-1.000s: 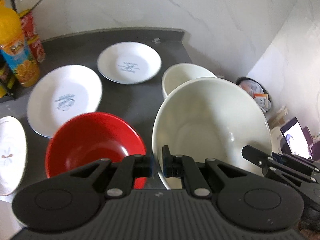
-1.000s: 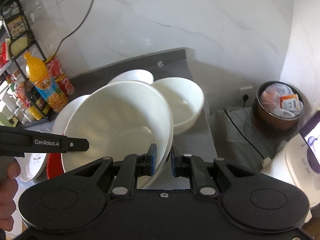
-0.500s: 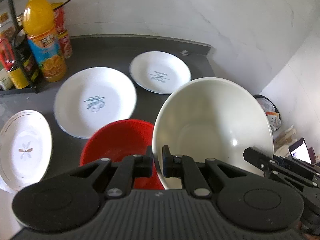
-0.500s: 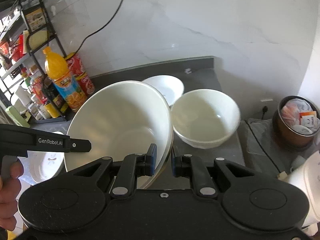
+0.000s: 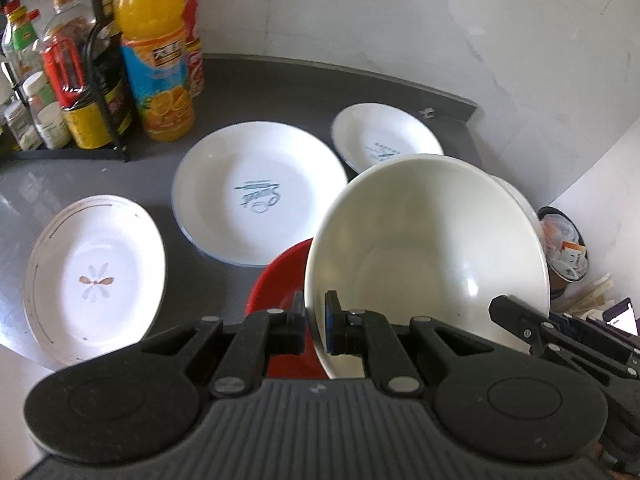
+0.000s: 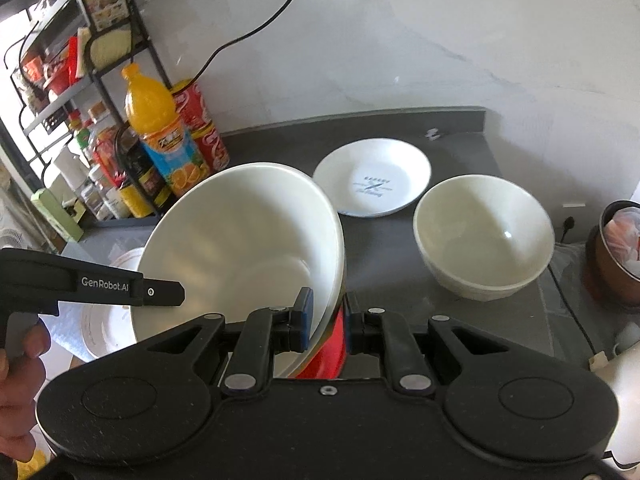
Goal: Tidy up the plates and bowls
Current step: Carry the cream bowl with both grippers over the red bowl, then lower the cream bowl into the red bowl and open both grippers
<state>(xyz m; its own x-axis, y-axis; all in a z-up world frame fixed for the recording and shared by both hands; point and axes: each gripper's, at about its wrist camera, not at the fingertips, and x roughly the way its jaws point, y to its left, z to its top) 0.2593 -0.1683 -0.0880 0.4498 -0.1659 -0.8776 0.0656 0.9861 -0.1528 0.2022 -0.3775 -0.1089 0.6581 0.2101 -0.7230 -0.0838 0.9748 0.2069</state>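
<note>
A large white bowl (image 5: 424,256) hangs tilted above the dark counter, held from two sides. My left gripper (image 5: 315,322) is shut on its near left rim. My right gripper (image 6: 326,316) is shut on the rim of the same large white bowl (image 6: 240,248) at its right side. Just under it sits a red bowl (image 5: 280,280), largely covered. A smaller white bowl (image 6: 484,236) stands to the right. On the counter lie a big white plate (image 5: 260,192), a small plate (image 5: 386,140) and an oval flower plate (image 5: 96,280).
An orange juice bottle (image 5: 154,60) and a red can (image 6: 202,124) stand at the back left beside a black wire rack (image 6: 80,80) full of bottles. A brown bin (image 6: 620,256) sits past the counter's right edge. A hand (image 6: 20,360) holds the left gripper's handle.
Both grippers have carried the large white bowl leftward, away from the smaller white bowl and over the red bowl. The bottles and rack have come into view.
</note>
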